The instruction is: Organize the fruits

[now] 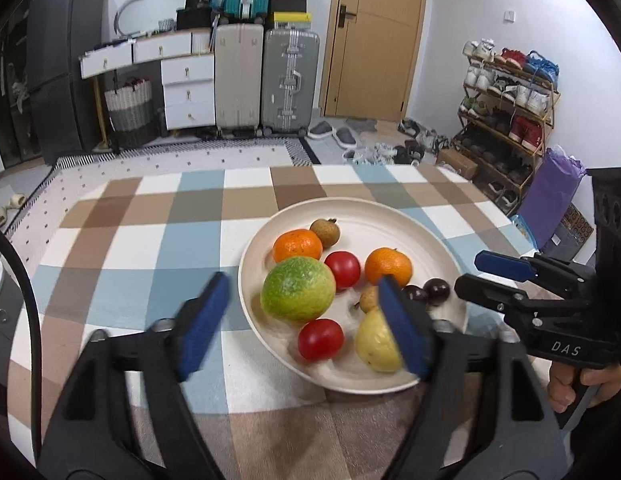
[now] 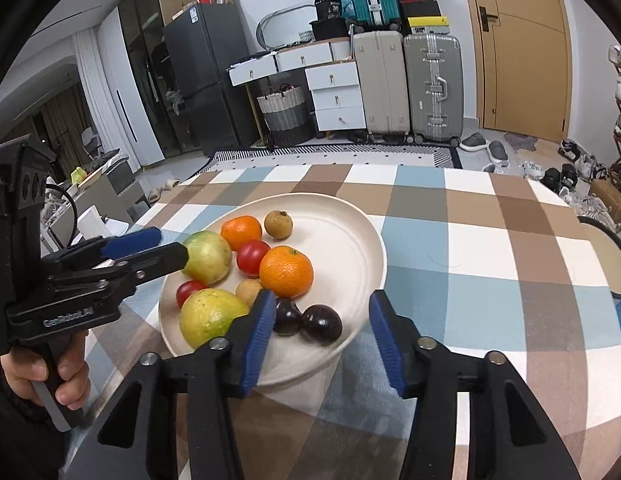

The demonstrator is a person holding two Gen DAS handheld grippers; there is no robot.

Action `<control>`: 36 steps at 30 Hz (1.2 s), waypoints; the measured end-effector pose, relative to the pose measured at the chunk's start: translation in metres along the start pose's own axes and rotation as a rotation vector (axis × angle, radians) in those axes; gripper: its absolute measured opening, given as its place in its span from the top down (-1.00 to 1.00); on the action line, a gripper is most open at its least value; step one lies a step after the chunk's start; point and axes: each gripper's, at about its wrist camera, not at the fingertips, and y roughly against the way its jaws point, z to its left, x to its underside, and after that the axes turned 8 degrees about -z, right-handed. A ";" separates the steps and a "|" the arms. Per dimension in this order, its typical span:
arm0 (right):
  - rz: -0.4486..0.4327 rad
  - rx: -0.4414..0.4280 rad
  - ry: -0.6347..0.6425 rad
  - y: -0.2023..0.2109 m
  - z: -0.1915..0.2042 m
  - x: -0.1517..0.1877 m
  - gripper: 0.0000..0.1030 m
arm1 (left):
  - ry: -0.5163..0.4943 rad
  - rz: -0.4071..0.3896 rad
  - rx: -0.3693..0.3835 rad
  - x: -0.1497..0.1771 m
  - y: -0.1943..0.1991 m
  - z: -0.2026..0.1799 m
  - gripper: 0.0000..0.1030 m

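A cream plate (image 1: pixel 390 208) (image 2: pixel 350 216) on the checked tablecloth holds the fruit. On it lie a large green fruit (image 1: pixel 297 290) (image 2: pixel 208 256), two oranges (image 1: pixel 388 266) (image 2: pixel 286 270), two tomatoes (image 1: pixel 321 339), a yellow fruit (image 1: pixel 376 340) (image 2: pixel 208 316), two brown longans (image 2: pixel 278 224) and two dark plums (image 2: pixel 321 324). My left gripper (image 1: pixel 303 282) (image 2: pixel 172 245) is open, its blue pads wide apart either side of the green fruit, touching nothing. My right gripper (image 2: pixel 320 296) (image 1: pixel 466 273) is open over the plate's near right rim, with the plums between its fingers, unpressed.
The checked tablecloth (image 2: pixel 470 260) reaches the table's far edge. Beyond stand suitcases (image 1: pixel 266 80), white drawers (image 1: pixel 188 88), a dark fridge (image 2: pixel 206 72), a woven basket (image 1: pixel 130 108), a shoe rack (image 1: pixel 510 112) and a wooden door (image 1: pixel 374 40). A person's hand (image 2: pixel 50 372) grips each handle.
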 end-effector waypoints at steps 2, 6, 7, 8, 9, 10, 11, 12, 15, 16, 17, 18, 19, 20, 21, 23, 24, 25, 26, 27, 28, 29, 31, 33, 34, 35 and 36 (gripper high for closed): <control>-0.013 -0.006 -0.008 0.009 0.001 0.002 -0.33 | -0.007 -0.016 0.005 0.000 0.010 -0.002 -0.70; -0.047 -0.012 -0.021 0.022 0.001 0.005 -0.73 | -0.004 -0.042 0.008 0.005 0.033 -0.006 -0.97; -0.051 -0.013 -0.021 0.026 0.001 0.006 -0.80 | -0.003 -0.060 0.014 0.007 0.041 -0.007 -0.98; -0.057 -0.006 -0.016 0.029 0.002 0.007 -0.93 | -0.005 -0.068 0.016 0.008 0.046 -0.008 -0.98; -0.064 -0.001 -0.012 0.033 0.003 0.009 -0.97 | -0.008 -0.072 0.016 0.009 0.051 -0.008 -0.98; -0.074 -0.001 -0.005 0.037 0.004 0.011 -0.99 | -0.011 -0.074 0.010 0.011 0.057 -0.010 -0.98; -0.079 -0.003 -0.002 0.039 0.005 0.012 -0.99 | -0.009 -0.077 0.008 0.013 0.061 -0.010 -0.98; -0.083 -0.005 0.000 0.042 0.006 0.013 -0.99 | -0.007 -0.082 0.010 0.015 0.064 -0.010 -0.98; -0.087 -0.010 0.014 0.048 0.009 0.017 -0.99 | 0.000 -0.100 0.022 0.023 0.076 -0.012 -0.98; -0.095 -0.009 0.019 0.051 0.010 0.019 -0.99 | 0.000 -0.104 0.018 0.026 0.079 -0.013 -0.98; -0.104 -0.009 0.022 0.053 0.012 0.021 -1.00 | -0.001 -0.106 0.018 0.029 0.082 -0.014 -0.98; -0.108 -0.014 0.025 0.054 0.013 0.022 -1.00 | 0.002 -0.105 0.018 0.031 0.083 -0.015 -0.98; -0.111 -0.018 0.028 0.056 0.014 0.023 -1.00 | 0.008 -0.103 0.020 0.034 0.085 -0.015 -0.98; -0.115 -0.020 0.033 0.059 0.016 0.024 -1.00 | 0.012 -0.103 0.025 0.035 0.085 -0.016 -0.98; -0.120 -0.022 0.040 0.061 0.018 0.025 -1.00 | 0.018 -0.108 0.030 0.038 0.088 -0.015 -0.98; -0.131 -0.018 0.056 0.065 0.021 0.028 -1.00 | 0.021 -0.118 0.019 0.041 0.090 -0.015 -0.98; -0.137 -0.021 0.061 0.066 0.022 0.029 -1.00 | 0.022 -0.121 0.013 0.042 0.089 -0.015 -0.98; -0.137 -0.025 0.064 0.067 0.023 0.030 -1.00 | 0.022 -0.125 0.008 0.043 0.091 -0.015 -0.98; -0.140 -0.029 0.067 0.069 0.024 0.031 -1.00 | 0.022 -0.128 0.007 0.044 0.092 -0.015 -0.98; -0.150 -0.032 0.068 0.071 0.024 0.032 -1.00 | 0.019 -0.132 0.007 0.045 0.094 -0.016 -0.98; -0.155 -0.035 0.070 0.073 0.025 0.033 -1.00 | 0.017 -0.135 0.005 0.045 0.093 -0.016 -0.98; -0.159 -0.040 0.069 0.074 0.026 0.034 -1.00 | 0.018 -0.137 0.002 0.046 0.093 -0.016 -0.98; -0.165 -0.047 0.065 0.075 0.025 0.034 -1.00 | 0.020 -0.139 0.007 0.047 0.092 -0.016 -0.98; -0.180 -0.052 0.067 0.078 0.026 0.035 -1.00 | 0.018 -0.143 0.010 0.049 0.092 -0.015 -0.98; -0.181 -0.052 0.070 0.079 0.026 0.036 -1.00 | 0.016 -0.144 0.008 0.050 0.091 -0.015 -0.98; -0.184 -0.051 0.073 0.079 0.027 0.037 -1.00 | 0.017 -0.143 0.007 0.051 0.092 -0.015 -0.98; -0.188 -0.046 0.077 0.080 0.027 0.037 -1.00 | 0.019 -0.142 0.009 0.051 0.092 -0.014 -0.98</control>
